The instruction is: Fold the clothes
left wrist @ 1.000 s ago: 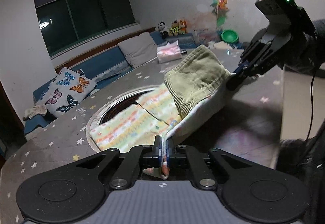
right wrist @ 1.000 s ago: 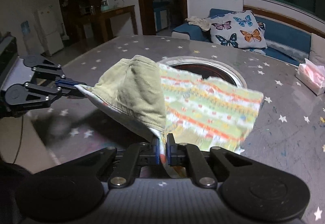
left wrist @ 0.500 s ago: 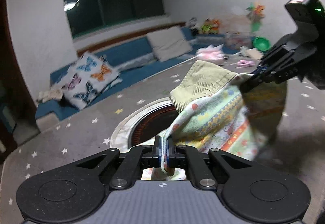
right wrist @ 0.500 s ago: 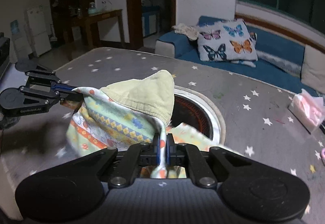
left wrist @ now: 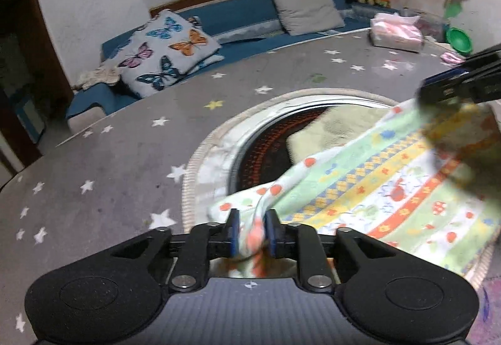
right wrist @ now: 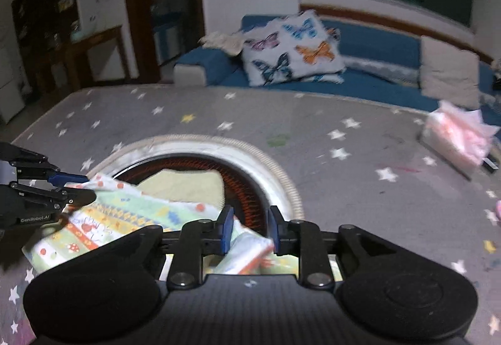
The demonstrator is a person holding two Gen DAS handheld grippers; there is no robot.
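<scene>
A small garment (left wrist: 391,182) with a bright striped print and a green corduroy side (left wrist: 338,126) lies folded on the star-patterned table (left wrist: 109,163), partly over a round recess (left wrist: 266,144). My left gripper (left wrist: 252,232) is open, and a loose fold of the printed cloth sits between its fingers. My right gripper (right wrist: 250,229) is open too, with the garment's (right wrist: 125,213) edge lying slack in the gap. Each gripper shows in the other's view, the left gripper (right wrist: 78,185) and the right gripper (left wrist: 438,85), at opposite ends of the garment's near edge.
A pink tissue pack (left wrist: 396,35) lies at the table's far right. Past the table runs a blue sofa with a butterfly pillow (left wrist: 169,54) and a grey pillow (left wrist: 307,8). A green bowl (left wrist: 458,39) sits by the wall.
Both grippers carried the lifted garment forward and down onto the table, folding it over, then opened. The cloth now lies flat instead of hanging between them.
</scene>
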